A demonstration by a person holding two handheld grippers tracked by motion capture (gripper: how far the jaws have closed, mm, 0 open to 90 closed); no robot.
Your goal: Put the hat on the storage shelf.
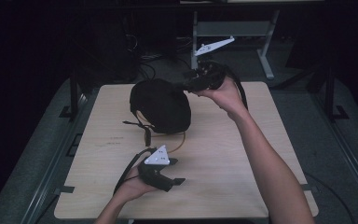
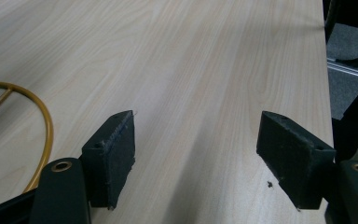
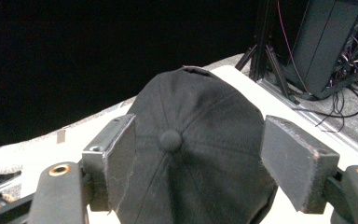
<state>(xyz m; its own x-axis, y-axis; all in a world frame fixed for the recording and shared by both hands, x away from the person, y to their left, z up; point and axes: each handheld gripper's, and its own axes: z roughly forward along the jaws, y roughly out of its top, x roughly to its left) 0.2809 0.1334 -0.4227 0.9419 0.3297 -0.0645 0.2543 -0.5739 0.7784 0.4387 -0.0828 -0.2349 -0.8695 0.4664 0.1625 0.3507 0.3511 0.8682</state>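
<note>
- Both your grippers had wide fingers, gripping nothing.
- Your right gripper (image 1: 189, 83) hovered beside the black cap (image 1: 161, 105), mid-bench (image 1: 223, 154).
- Your left gripper (image 1: 175, 171) sat over bare wood, near a gold ring (image 2: 42, 126).

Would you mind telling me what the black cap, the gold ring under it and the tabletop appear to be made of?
The black cap looks like matte woven cloth: stitched panel seams meet at a covered top button. The gold ring seems to be thin metal wire or rod with a brassy sheen, though coated plastic is possible. The tabletop looks like pale wood-grain laminate or veneer, smooth with a faint sheen; which one I cannot tell.
</note>
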